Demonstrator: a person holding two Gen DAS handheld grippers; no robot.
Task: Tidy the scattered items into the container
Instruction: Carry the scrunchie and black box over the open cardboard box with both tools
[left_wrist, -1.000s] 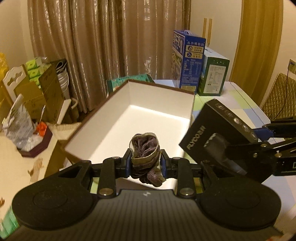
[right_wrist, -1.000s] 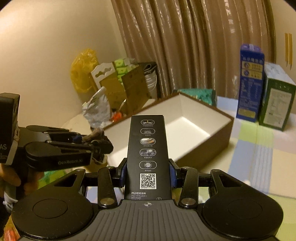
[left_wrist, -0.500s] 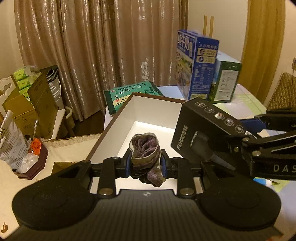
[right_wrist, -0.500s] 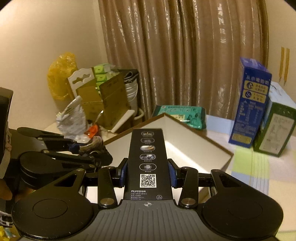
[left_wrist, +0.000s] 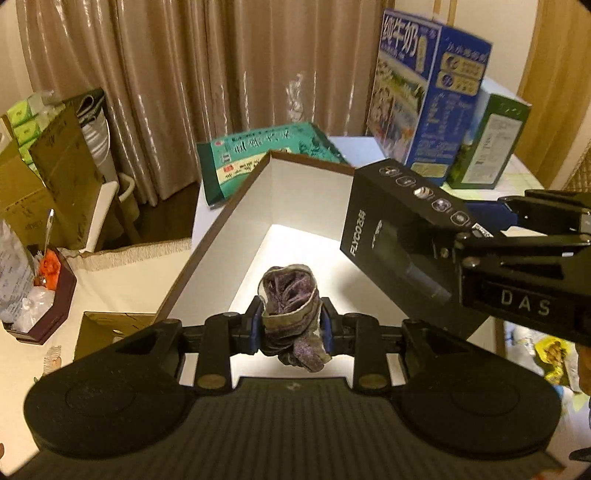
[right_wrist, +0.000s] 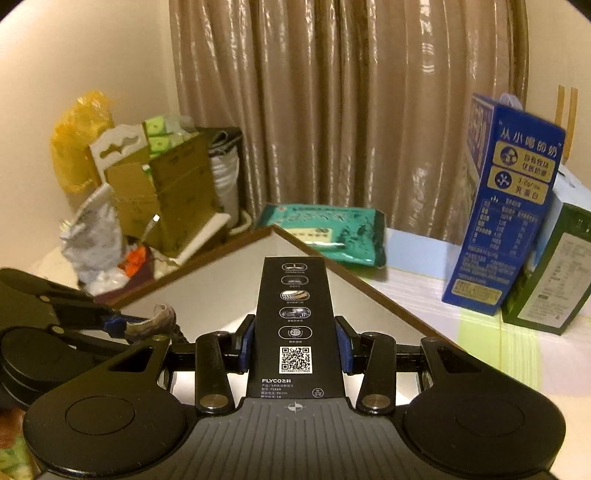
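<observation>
Tilting downward over open box (left_wrist: 236, 206), left hand-held gripper (left_wrist: 291, 325) clamping rolled sock (left_wrist: 291, 314)

The black box (right_wrist: 296, 325), low in the centre of the right wrist view, carries "FLYCO" in white under a QR code (right_wrist: 295, 359), with a column of round icons above; the finer print below is too small to read. In the left wrist view the same box (left_wrist: 399, 236), right of centre, shows "FLYCO" along its side. "DAS" stands on the black gripper body (left_wrist: 524, 302) at the right edge. The blue carton (right_wrist: 506, 206) at right bears Chinese characters.
</observation>
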